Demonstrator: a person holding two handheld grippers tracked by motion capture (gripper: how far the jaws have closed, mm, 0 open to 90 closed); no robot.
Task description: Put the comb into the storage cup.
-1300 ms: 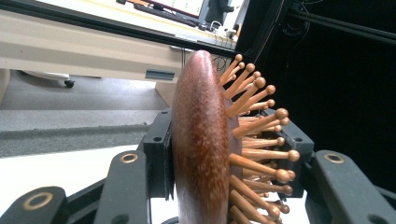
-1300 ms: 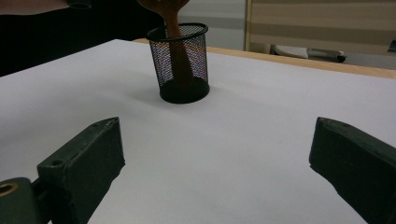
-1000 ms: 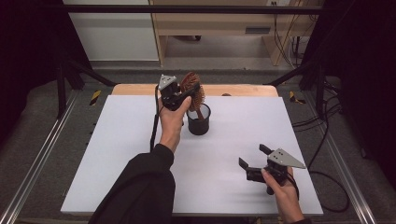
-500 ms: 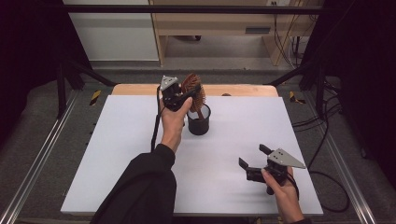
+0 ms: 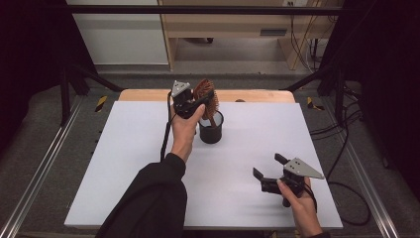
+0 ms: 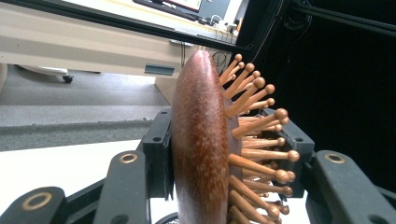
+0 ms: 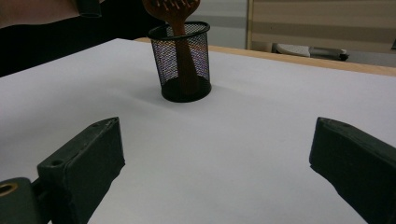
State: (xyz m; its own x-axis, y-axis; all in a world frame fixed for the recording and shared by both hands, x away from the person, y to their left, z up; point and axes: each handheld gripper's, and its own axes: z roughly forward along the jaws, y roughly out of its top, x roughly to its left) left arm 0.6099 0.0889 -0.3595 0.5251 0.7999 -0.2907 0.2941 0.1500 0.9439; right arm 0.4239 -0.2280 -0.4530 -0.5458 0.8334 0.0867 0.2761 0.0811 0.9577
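Hardly anything differs from a second ago: both hands sit where they were and the brush has not shifted. At the far middle of the white table [image 5: 124, 163], the left gripper [image 5: 200, 99] stays clenched on the head of the reddish-brown wooden hairbrush with ball-tipped wooden bristles [image 6: 205, 154], one jaw against its smooth back and the other against the bristle side. Its handle stands down inside the black wire-mesh cylindrical cup [image 7: 183, 63], which rests upright on the table just right of the left hand [image 5: 184, 130]. At the near right, well apart from the cup, the right gripper [image 5: 267, 166] hovers as before, jaws spread wide with nothing between them
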